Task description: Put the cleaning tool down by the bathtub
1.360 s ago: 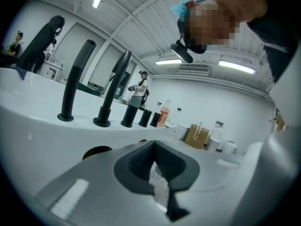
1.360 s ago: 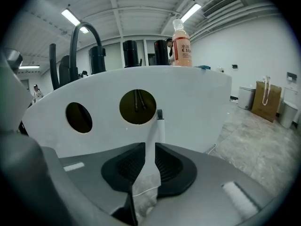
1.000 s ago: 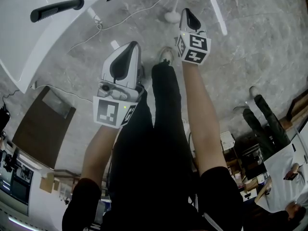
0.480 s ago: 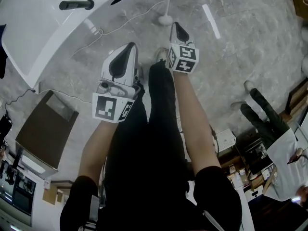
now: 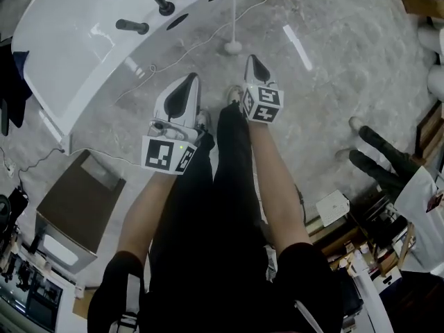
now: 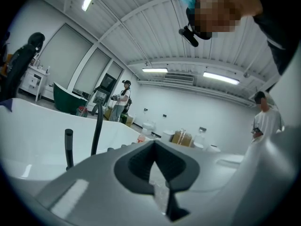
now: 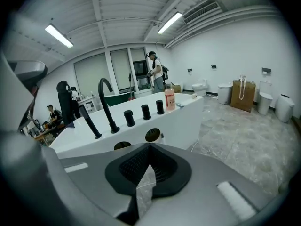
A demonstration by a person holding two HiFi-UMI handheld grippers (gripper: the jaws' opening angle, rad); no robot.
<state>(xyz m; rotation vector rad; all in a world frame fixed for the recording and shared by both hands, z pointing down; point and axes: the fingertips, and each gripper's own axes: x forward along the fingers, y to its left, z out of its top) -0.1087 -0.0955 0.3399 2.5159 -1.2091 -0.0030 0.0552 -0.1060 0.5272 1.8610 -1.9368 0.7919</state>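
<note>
The cleaning tool [image 5: 232, 44], a thin white pole on a round white base, stands upright on the grey floor beside the white bathtub [image 5: 76, 40]. Nothing holds it. My right gripper [image 5: 252, 61] hangs just right of and short of its base, jaws shut and empty. My left gripper [image 5: 188, 82] is beside it, over the floor near the tub's side, also shut and empty. In the right gripper view the shut gripper [image 7: 149, 146] faces the bathtub [image 7: 181, 119] and its black faucet [image 7: 106, 102]. In the left gripper view the shut gripper [image 6: 153, 143] points along the bathtub's rim [image 6: 42, 135].
A brown box [image 5: 80, 203] stands on the floor at the left. A thin cable [image 5: 177, 57] runs along the tub's foot. Another person's legs [image 5: 378, 161] are at the right. A bottle [image 7: 169, 97] sits on the tub's rim. Toilets [image 7: 225, 92] line the far wall.
The head view has swung so that more of the bathtub and its faucet shows. Both grippers stay shut and empty, and have shifted a little. The cleaning tool stands where it was.
</note>
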